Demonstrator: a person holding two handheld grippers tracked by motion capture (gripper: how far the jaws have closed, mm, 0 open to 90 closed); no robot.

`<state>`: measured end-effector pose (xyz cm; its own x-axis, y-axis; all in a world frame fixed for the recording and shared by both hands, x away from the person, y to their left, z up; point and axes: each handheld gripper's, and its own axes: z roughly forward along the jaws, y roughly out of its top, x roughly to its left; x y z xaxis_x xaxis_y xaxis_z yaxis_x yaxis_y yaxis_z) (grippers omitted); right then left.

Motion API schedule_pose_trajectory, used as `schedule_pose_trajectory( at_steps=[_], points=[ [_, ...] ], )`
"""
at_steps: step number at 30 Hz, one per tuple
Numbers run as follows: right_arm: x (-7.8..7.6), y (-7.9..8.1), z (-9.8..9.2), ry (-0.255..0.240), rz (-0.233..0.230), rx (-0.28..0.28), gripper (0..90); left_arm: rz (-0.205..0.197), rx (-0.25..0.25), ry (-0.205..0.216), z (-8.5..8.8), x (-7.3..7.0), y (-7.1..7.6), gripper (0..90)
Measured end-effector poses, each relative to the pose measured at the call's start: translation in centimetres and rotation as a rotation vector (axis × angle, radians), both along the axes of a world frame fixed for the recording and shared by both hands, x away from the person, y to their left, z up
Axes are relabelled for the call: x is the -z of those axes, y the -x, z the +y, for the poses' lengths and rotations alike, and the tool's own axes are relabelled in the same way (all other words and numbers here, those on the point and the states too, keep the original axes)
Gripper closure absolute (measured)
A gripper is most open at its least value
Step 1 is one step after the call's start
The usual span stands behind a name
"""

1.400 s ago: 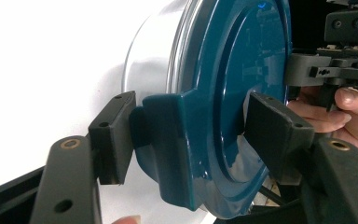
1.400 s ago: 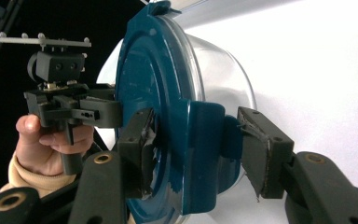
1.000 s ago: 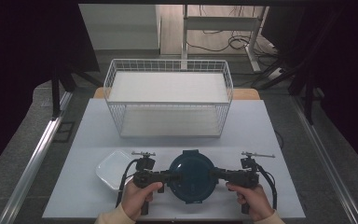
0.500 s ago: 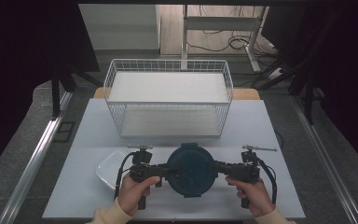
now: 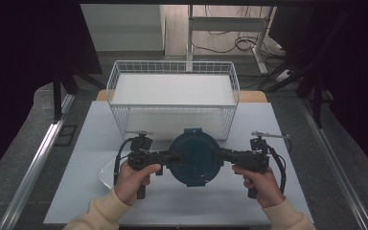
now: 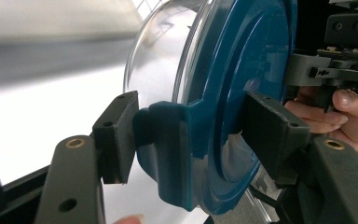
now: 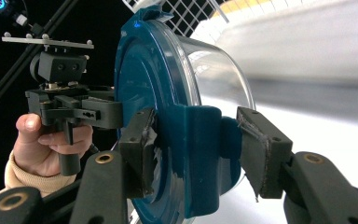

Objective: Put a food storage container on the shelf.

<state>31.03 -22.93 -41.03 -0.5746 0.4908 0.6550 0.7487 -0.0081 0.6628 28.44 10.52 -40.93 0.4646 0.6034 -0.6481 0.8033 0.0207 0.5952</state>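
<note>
A round container [image 5: 191,155] with a dark blue lid and a clear bowl hangs above the table's front, held level between both grippers. My left gripper [image 5: 172,156] is shut on the lid's left latch tab. In the left gripper view my left gripper [image 6: 193,135] pinches the blue tab, one pad on the lid's top and the other on the tab of the container [image 6: 242,56]. My right gripper [image 5: 215,154] is shut on the opposite tab. In the right gripper view my right gripper [image 7: 200,149] clamps that tab of the container [image 7: 144,70].
A white wire basket [image 5: 172,67] stands on the table [image 5: 287,124] just beyond the container. A white dish [image 5: 106,175] lies under the left hand. Dark curtains and metal rails flank the table.
Both hands have lifted the container off the table; it now sits higher in the high view and closer to the basket's front wall. The grips look unchanged.
</note>
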Motion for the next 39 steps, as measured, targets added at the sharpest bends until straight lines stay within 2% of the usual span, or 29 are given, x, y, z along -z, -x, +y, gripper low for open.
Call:
schedule_pose_trajectory(
  at_steps=[9,13,18,33,39],
  points=[
    [-3.1,-1.6,1.1,0.01,-0.043,-0.009,49.4,-0.034,-0.009,0.011,1.2,-2.5,-1.4,37.7],
    [-4.2,-2.6,1.7,0.017,-0.063,-0.011,49.4,-0.031,-0.018,0.031,1.8,-3.1,-2.2,37.7],
    [-5.1,-3.5,2.5,0.016,-0.076,-0.019,49.4,-0.055,-0.023,0.021,2.5,-4.1,-2.9,37.7],
    [-8.1,-5.6,3.8,0.014,-0.117,-0.024,49.5,-0.082,-0.029,0.022,3.7,-7.2,-5.0,37.4],
    [-9.1,-6.6,4.3,0.008,-0.13,-0.022,49.6,-0.089,-0.021,0.01,4.3,-8.6,-6.4,37.0]
  ],
)
